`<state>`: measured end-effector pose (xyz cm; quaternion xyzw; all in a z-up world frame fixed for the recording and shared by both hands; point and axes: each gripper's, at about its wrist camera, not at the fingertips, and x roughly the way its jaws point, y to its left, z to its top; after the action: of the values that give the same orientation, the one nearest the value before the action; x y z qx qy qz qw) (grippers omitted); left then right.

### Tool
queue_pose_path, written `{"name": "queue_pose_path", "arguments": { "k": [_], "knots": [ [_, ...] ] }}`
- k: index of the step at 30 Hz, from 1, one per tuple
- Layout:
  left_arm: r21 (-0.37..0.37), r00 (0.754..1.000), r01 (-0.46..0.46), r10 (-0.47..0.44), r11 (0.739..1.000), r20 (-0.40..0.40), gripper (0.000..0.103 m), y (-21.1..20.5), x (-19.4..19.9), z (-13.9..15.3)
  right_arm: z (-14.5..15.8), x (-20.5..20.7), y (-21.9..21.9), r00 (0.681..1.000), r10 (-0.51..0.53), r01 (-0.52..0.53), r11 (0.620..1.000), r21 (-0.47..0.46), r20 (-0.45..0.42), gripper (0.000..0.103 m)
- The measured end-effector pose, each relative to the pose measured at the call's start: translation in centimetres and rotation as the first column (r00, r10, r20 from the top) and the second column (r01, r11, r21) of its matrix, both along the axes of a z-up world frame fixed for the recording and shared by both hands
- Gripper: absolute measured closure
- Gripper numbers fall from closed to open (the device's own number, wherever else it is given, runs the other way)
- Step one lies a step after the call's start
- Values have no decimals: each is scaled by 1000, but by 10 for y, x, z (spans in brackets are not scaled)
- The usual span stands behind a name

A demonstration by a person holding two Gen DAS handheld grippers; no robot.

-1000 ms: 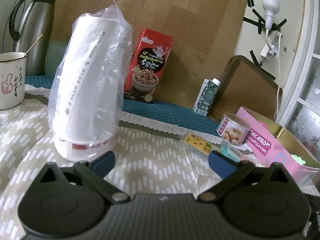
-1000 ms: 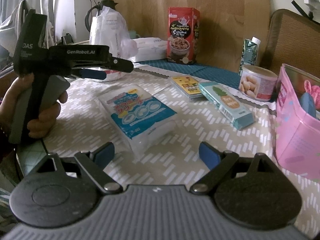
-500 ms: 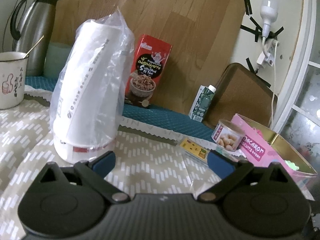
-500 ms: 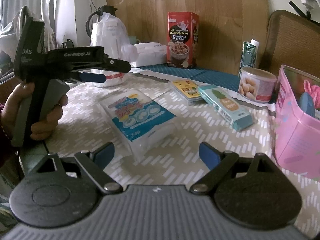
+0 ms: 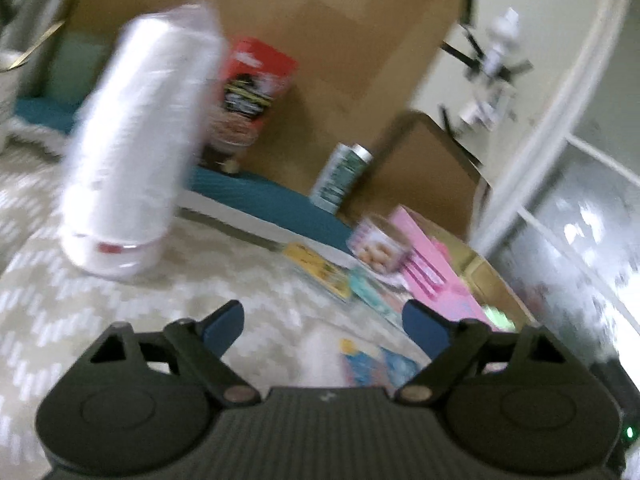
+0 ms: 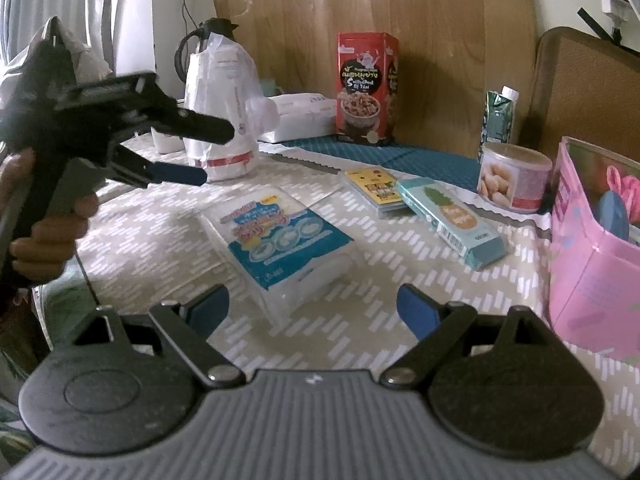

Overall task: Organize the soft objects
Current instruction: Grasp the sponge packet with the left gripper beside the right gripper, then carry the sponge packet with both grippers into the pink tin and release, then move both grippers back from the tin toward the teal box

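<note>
Blue-and-white soft pack (image 6: 286, 240) lies flat mid-table, just in front of right gripper (image 6: 312, 312), jaws apart & empty. Left gripper (image 5: 322, 326), far left, jaws just been closing a bit, nothing b/w them. Pack looks light, squishy, slippery wrap; grab its short sides.

My left wrist camera sits just behind the left claw (image 5: 322, 326), tilted down over the counter (image 5: 132, 320); its picture is motion-blurred. It faces the bagged white roll (image 5: 140, 140), the red box (image 5: 250, 96) and the pink bin (image 5: 436, 280). My right wrist camera sits behind the right claw (image 6: 312, 310), low over the counter and facing the wooden board. It sees the left claw from the side at far left. Both views share the white roll, red box, nut can (image 6: 514, 176), pink bin and blue-labelled packet (image 6: 280, 240), close before each.
</note>
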<state>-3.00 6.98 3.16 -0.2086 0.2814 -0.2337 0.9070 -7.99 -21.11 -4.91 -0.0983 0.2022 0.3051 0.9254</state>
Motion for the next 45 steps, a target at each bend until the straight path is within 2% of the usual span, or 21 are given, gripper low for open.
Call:
{"name": "queue_pose_path", "arguments": {
  "k": [4,5,6,8,9,12,15,18,22,27,28,30,32,34,36,37,39,43,45],
  "knots": [
    [68,997,68,-64,995,-52,33,-25,5,-8,2,3,6,999,32,-31,999,6,-17,16],
    [75,994,79,-72,994,-87,43,-30,9,-15,2,4,10,999,40,-40,999,8,-27,20],
    [70,990,86,-77,994,-120,45,-32,11,-21,2,6,15,998,45,-45,999,2,-35,28],
    [88,992,69,-59,994,-116,45,-37,7,-25,-1,9,24,999,34,-35,999,-25,-36,42],
    [110,992,75,-64,991,-105,45,-41,4,-22,-2,9,26,1000,10,-11,999,-40,-14,46],
    [99,993,110,-104,989,-63,45,-49,1,-6,3,5,16,1000,6,-6,1000,-1,-10,47],
    [75,985,172,-171,982,-13,45,-70,8,16,17,-10,-2,996,-28,26,999,26,87,47],
    [100,968,244,-248,965,26,45,-112,23,35,31,-18,-29,978,-116,106,992,63,171,47],
    [153,929,353,-365,923,60,45,-182,44,51,42,-22,-72,940,-262,243,964,107,217,46],
    [160,888,442,-456,883,61,45,-264,70,60,49,-22,-130,868,-442,412,896,169,227,47],
    [174,886,441,-458,880,70,42,-280,75,60,49,-20,-140,853,-469,438,882,174,228,47],
    [232,893,413,-442,881,87,26,-307,86,57,49,-7,-155,828,-510,481,860,172,234,47],
    [284,915,357,-395,890,86,25,-326,95,50,49,15,-168,787,-569,546,822,160,238,47],
    [290,933,323,-354,901,60,26,-330,98,45,45,47,-178,719,-652,644,755,122,240,46],
    [256,938,320,-343,912,51,26,-319,93,42,39,70,-193,679,-706,703,704,98,202,46],
    [254,938,317,-342,914,58,26,-312,88,42,38,73,-198,673,-718,711,694,108,180,46],
    [267,940,298,-330,917,83,25,-299,79,42,35,68,-205,682,-714,696,700,162,158,46],
    [221,943,298,-322,928,79,25,-273,67,42,30,51,-196,675,-715,690,699,188,183,46],
    [210,944,298,-320,931,80,25,-260,60,42,31,44,-193,685,-707,673,707,218,179,46]
  ]
}}
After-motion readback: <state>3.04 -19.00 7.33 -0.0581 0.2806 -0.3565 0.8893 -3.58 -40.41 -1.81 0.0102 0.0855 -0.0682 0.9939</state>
